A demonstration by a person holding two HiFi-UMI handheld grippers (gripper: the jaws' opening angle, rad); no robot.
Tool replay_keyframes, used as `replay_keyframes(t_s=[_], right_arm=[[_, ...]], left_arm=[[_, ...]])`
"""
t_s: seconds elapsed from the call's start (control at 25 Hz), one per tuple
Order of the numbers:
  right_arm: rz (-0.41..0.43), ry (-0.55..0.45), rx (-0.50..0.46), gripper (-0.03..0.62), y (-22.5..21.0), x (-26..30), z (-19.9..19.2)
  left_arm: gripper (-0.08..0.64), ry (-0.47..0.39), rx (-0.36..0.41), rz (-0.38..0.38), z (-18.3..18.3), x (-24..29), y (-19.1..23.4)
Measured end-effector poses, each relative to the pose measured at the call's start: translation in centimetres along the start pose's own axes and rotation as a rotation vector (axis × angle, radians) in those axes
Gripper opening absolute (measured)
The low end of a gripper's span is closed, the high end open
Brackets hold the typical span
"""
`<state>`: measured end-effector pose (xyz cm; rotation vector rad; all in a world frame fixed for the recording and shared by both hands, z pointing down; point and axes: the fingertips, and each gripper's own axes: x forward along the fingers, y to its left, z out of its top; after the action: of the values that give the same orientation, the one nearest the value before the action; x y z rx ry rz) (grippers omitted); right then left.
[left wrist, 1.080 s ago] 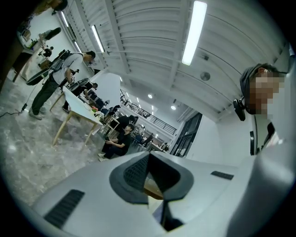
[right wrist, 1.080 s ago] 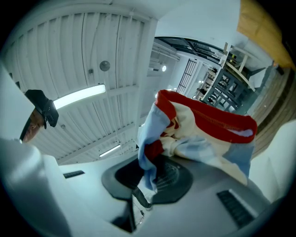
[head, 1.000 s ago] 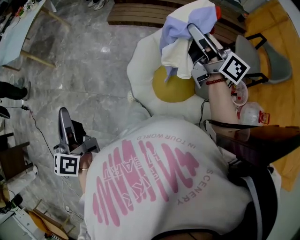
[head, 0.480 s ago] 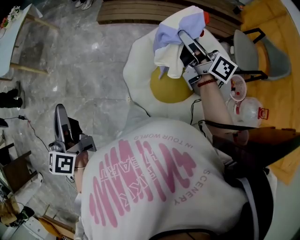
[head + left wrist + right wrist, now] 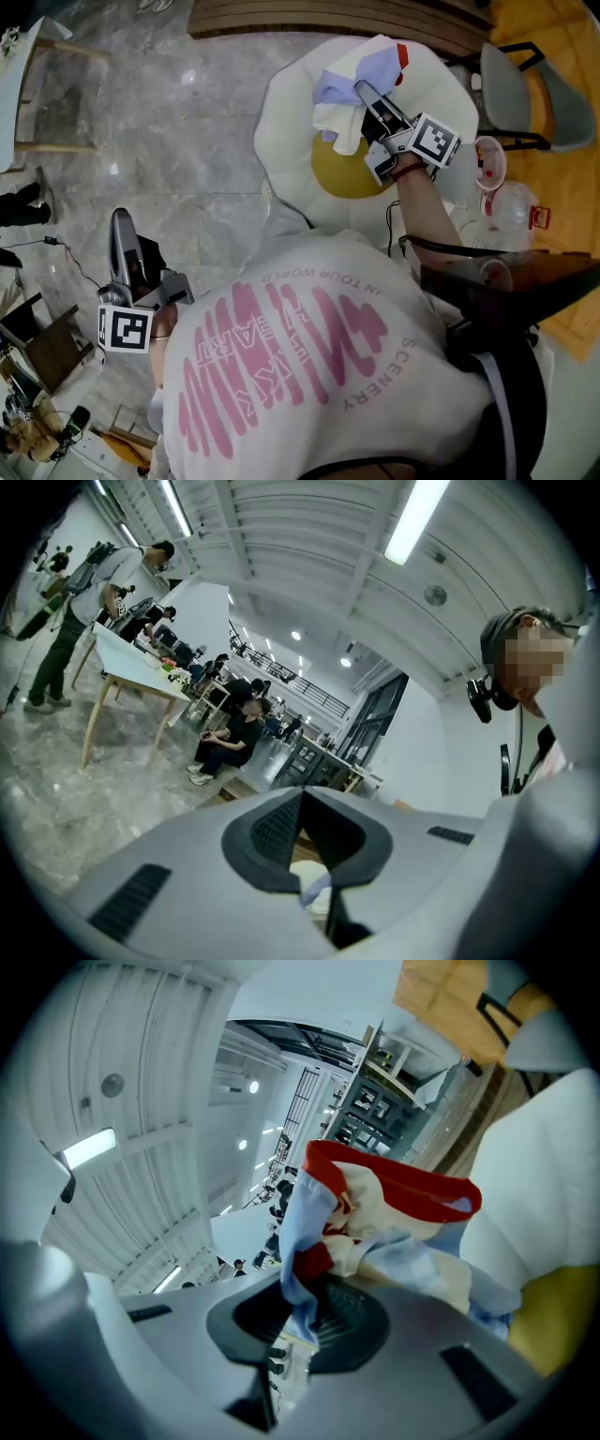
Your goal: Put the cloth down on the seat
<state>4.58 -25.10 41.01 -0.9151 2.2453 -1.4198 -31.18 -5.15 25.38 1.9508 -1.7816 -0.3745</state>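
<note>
Over a round seat [image 5: 284, 141] shaped like a fried egg, white with a yellow middle, the right gripper [image 5: 366, 94] holds a bunched cloth [image 5: 349, 82]. The cloth is pale blue and cream with a red edge. In the right gripper view its two jaws are clamped on a fold of the cloth, and the rest spills forward past the dark pads. From the head view the cloth sits above the upper part of the seat, just beyond the yellow middle; whether it touches the cushion cannot be told. A red bead bracelet [image 5: 407, 170] circles the wrist behind this gripper.

The left gripper [image 5: 120, 228] is well apart from the seat, at the person's left side over grey marble floor [image 5: 187, 122]. Its jaws are closed together with nothing between them. The person's white shirt [image 5: 319, 375] with pink print fills the lower part of the head view. A grey chair [image 5: 502, 84] stands just beside the seat.
</note>
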Motion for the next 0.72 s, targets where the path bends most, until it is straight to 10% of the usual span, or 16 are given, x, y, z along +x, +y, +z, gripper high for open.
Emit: replay_keyframes(t_s=[0.32, 0.72], right_arm=[[-0.184, 0.021, 0.121, 0.044, -8.2, -0.3, -3.4], [-0.396, 0.078, 0.229, 0.044, -15.2, -1.4, -9.8]], left_arm=[[0.009, 0.135, 0.166, -0.003, -1.5, 2.4, 0.5], [0.009, 0.311, 0.099, -0.007, -4.8, 5.8, 3.6]])
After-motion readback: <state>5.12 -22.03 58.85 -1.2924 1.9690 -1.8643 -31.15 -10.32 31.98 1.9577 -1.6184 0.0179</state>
